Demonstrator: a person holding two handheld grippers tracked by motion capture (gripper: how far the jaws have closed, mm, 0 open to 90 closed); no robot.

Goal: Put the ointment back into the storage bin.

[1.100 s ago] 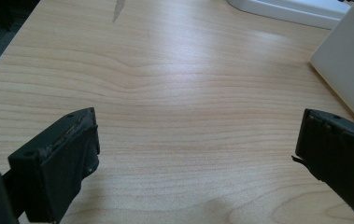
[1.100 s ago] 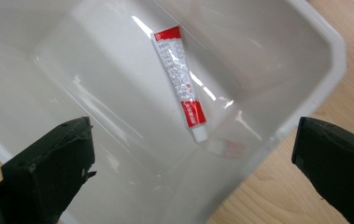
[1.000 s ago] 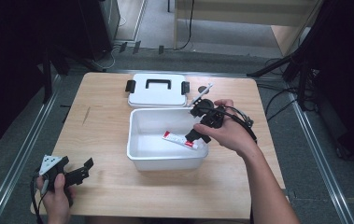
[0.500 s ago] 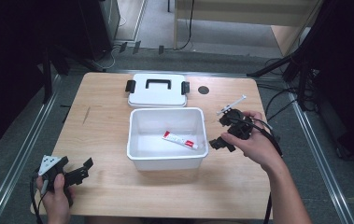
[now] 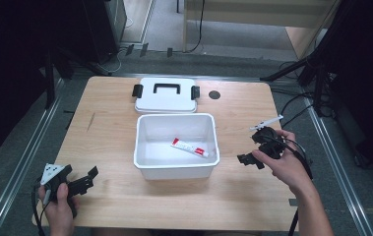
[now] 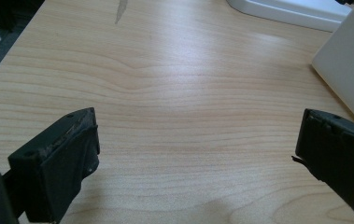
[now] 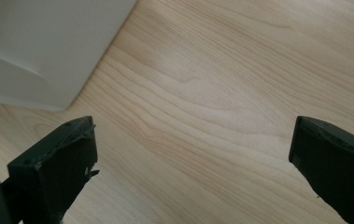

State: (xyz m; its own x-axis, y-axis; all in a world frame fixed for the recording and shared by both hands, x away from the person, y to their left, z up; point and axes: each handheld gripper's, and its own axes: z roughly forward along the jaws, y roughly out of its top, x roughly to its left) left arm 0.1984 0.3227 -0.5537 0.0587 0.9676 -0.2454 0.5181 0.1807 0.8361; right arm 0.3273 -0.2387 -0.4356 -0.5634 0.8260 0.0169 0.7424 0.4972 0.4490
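Note:
A white bin (image 5: 142, 142) stands at the middle of the wooden table, and a red-and-white tube (image 5: 190, 147) lies flat on its floor. The bin's white lid (image 5: 165, 101) with a black handle and clips lies just behind it. My right gripper (image 5: 253, 150) is open over bare wood to the right of the bin, whose corner (image 7: 48, 51) shows at the upper left of the right gripper view. My left gripper (image 5: 91, 176) is open near the front left corner, well apart from the bin; nothing sits between its jaws, and the bin's wall (image 6: 347, 70) shows at the right.
A small dark round mark (image 5: 214, 95) sits on the table right of the lid. Cables and black stand legs (image 5: 297, 69) lie on the floor to the right. A metal rail (image 5: 21, 157) runs along the table's left side.
My right gripper has pulled out of the bin and moved right and toward the person, now open over bare table. The tube stays in the bin. The left gripper has not moved.

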